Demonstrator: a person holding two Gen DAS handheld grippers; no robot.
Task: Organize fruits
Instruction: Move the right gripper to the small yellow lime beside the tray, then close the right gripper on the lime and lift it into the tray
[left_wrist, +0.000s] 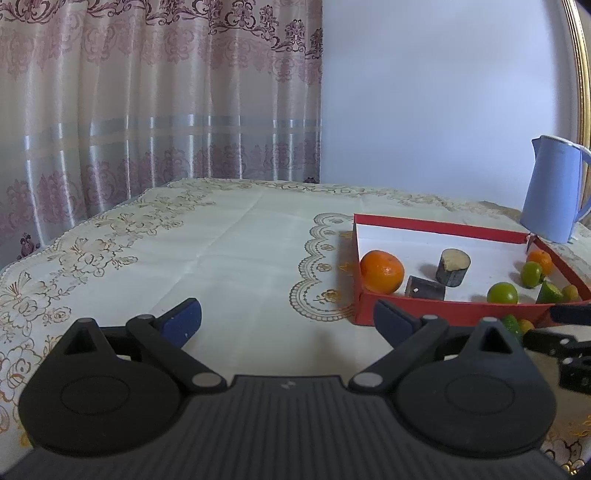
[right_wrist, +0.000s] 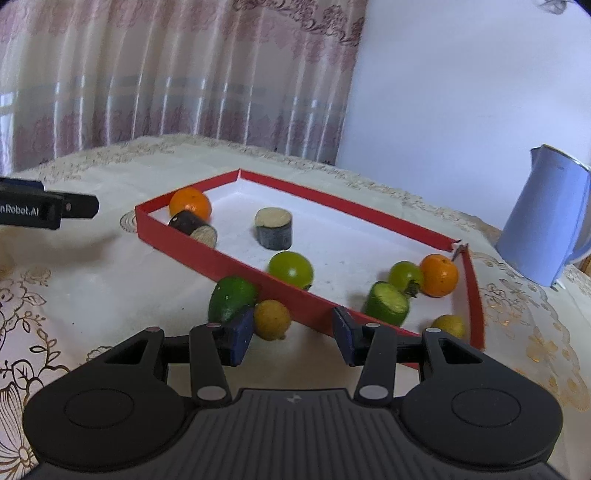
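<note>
Blue jug (left_wrist: 554, 192): your left wrist view chops off its right side and handle.
Green fruit outside the tray (right_wrist: 231, 298): your right gripper's left pad hides its lower end.
Small yellow fruit in the tray corner (right_wrist: 448, 325): only the top shows over the linkage.
Curtain (right_wrist: 184, 74): kinda smeared in your right wrist view.

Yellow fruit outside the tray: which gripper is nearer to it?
Right. The right gripper has the yellow fruit just ahead, against its left finger, beside the tray. The left gripper is off to the side over bare tablecloth.
</note>
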